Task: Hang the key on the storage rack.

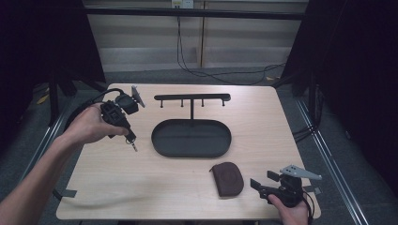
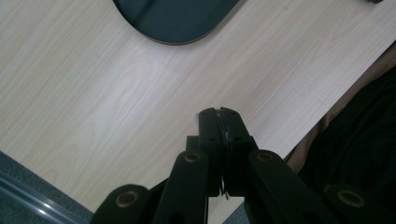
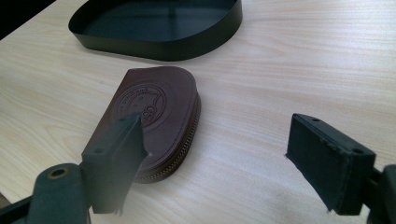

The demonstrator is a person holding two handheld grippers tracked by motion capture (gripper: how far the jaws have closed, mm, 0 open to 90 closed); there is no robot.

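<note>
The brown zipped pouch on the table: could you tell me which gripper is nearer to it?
Right. The right gripper sits just beside the brown pouch, open, at the table's near edge. The left gripper is raised well off to the pouch's far left, beyond the black tray.

Light wooden table (image 1: 141, 187). Centre: black oval metal tray (image 1: 191, 138), with a black T-shaped hook rack (image 1: 192, 97) at its 12 o'clock. Left gripper (image 1: 132, 139) at the tray's 9 o'clock, lifted off the table, jaws closed on a small metal key (image 1: 134, 146). Brown leather zip pouch (image 1: 227, 178) at the tray's 5 o'clock. Right gripper (image 1: 256, 183) just beside the pouch at 3 o'clock, jaws apart.
</note>
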